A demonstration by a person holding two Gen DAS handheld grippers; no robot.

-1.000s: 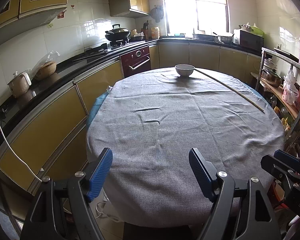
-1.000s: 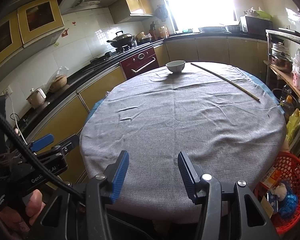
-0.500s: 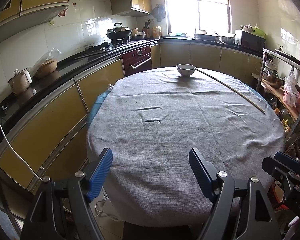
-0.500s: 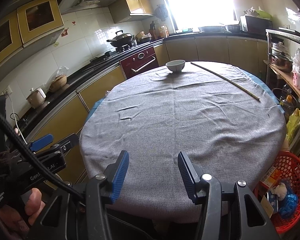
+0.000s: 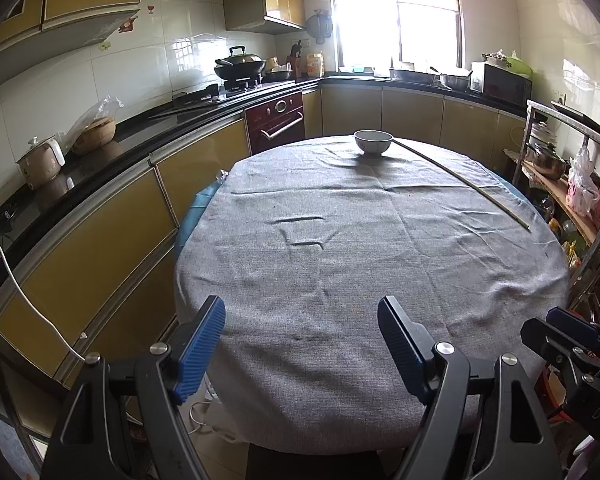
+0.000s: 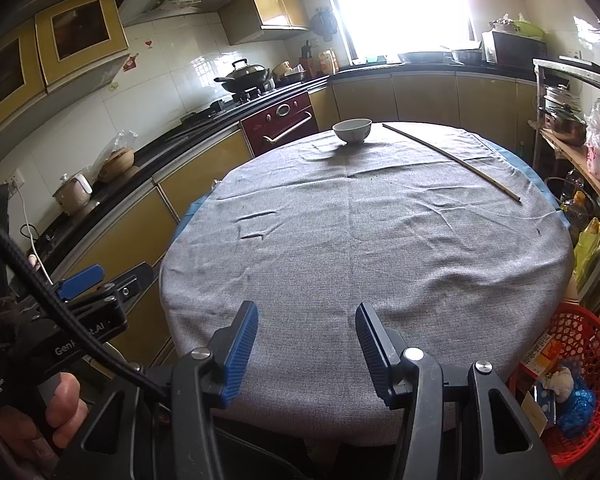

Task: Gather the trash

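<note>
Nothing has moved since a moment ago: both of my grippers hang in the same spot by the near edge of the table [image 5: 380, 264], and the bowl and the stick lie where they did.

My left gripper [image 5: 300, 340] has its blue jaws wide apart with nothing between them. My right gripper [image 6: 306, 340] has its jaws partly apart, not as wide, and they hold nothing too.

On the gray cloth I see no scraps at all. At the far side of the table sits a white bowl [image 5: 373, 141], and just to the right of the bowl starts a long thin stick [image 5: 460, 178] that runs along the table's right side. I cannot tell if either one counts as trash.

The trash I can see is in the red basket [image 6: 580, 320], down on the floor beside the table's near right edge. In it are a white crumpled wad [image 6: 560, 378], something blue and crinkly [image 6: 576, 404] and a flat printed packet [image 6: 538, 354].

I think these things are light and soft, so they will squash in my jaws. I would pinch a wad across its middle. The stick looks stiff and may tip, so I would hold it near its middle. The bowl can break, so I would grip its rim gently.
</note>
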